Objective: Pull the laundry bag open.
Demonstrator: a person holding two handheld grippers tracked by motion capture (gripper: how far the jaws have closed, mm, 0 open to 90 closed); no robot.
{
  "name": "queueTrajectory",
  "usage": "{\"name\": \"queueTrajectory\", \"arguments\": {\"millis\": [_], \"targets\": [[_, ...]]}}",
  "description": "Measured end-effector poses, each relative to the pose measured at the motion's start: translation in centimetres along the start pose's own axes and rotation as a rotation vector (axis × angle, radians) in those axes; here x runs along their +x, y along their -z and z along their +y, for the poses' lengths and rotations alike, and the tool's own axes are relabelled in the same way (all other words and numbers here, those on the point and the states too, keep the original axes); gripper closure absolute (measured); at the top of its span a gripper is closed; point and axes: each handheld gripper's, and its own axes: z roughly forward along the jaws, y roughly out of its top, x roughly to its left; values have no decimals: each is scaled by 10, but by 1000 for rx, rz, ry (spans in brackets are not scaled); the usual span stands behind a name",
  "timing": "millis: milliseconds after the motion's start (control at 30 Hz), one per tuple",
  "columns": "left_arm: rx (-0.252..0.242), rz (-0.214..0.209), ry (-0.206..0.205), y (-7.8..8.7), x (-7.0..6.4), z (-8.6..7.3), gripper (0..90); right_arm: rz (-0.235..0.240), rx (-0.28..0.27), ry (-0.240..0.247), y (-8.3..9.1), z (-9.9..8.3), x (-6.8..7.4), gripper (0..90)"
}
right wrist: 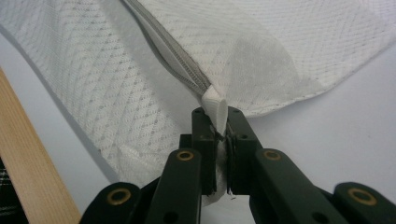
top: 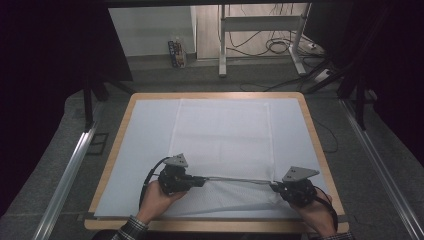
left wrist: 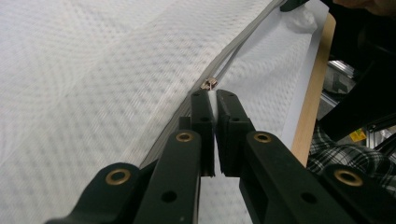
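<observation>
**Inspector:** State the position of the item and what carries it.

**Operator:** The white mesh bag (top: 222,145) lies flat on the white sheet (top: 145,145) that covers the wooden table (top: 317,135). It runs from near the far edge down to the near edge, roughly centred. Its grey zipper (top: 235,179) runs along the bag's near end, stretched taut between my two grippers, parallel to the near edge.

**Inspector:** Left gripper?

**Operator:** My left gripper (left wrist: 214,100) is clamped on fabric at the zipper line. In the left gripper view a thin strip of white cloth sits pinched between the jaws, and the metal zipper slider (left wrist: 209,84) lies just beyond the tips, touching or nearly so; I cannot tell which. In the high view this gripper (top: 200,181) sits towards the near-left part of the table.

**Inspector:** Right gripper?

**Operator:** My right gripper (right wrist: 217,114) is clenched on the zipper's end, a folded white tab of cloth bulging just above the tips. The zipper tape (right wrist: 175,60) runs away from the jaws. In the high view it (top: 275,187) sits by the near-right corner.

**Inspector:** Is the bag's near end lifted?

**Operator:** It is raised slightly along the zipper; the rest lies flat.
</observation>
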Motion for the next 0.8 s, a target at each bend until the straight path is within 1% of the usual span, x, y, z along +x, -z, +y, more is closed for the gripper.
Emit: {"name": "queueTrajectory", "arguments": {"millis": [133, 333, 400, 567, 800], "targets": [[0, 19, -3, 5, -1, -4, 873, -1, 0, 1, 0, 0, 0, 837], [4, 27, 2, 9, -1, -8, 873, 1, 0, 1, 0, 0, 0, 837], [1, 23, 11, 10, -1, -9, 873, -2, 0, -1, 0, 0, 0, 837], [-3, 32, 26, 16, 2, -14, 873, -6, 1, -3, 0, -1, 0, 838], [-13, 41, 61, 26, 6, -23, 872, -3, 4, -4, 0, -1, -1, 837]]}}
